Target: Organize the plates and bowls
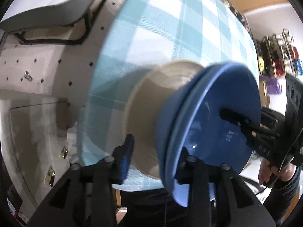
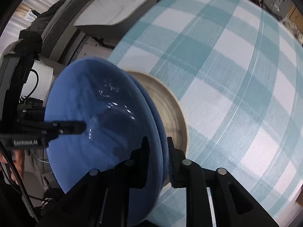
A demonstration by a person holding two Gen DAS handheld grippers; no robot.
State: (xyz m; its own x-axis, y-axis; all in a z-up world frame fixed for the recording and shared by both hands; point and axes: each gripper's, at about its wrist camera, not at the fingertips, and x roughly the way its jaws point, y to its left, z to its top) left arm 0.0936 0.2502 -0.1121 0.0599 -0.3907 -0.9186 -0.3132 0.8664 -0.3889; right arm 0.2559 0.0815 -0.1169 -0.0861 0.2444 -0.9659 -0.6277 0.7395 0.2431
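Observation:
Two blue bowls (image 1: pixel 217 104) (image 2: pixel 94 104) sit nested on a beige bowl (image 1: pixel 151 104) (image 2: pixel 170 109), which stands on a table with a blue-and-white checked cloth (image 1: pixel 170 28) (image 2: pixel 227 75). My left gripper (image 1: pixel 154 155) is open astride the stack's near wall, one finger outside by the beige bowl and one inside the blue bowl. My right gripper (image 2: pixel 158 151) straddles the blue rims on the opposite side, open only a little, with its pads close to them. In each wrist view, a finger (image 1: pixel 233 116) (image 2: pixel 72 127) of the opposite gripper shows inside the bowl.
A pale slab-like top (image 1: pixel 37 9) (image 2: pixel 123 9) stands beyond the table, above a light tiled floor (image 1: pixel 47 60). Shelves of coloured items (image 1: pixel 280 56) line the far right. A person's hand (image 1: pixel 269 172) holds the right gripper. Dark clothing (image 2: pixel 34 28) hangs at the upper left.

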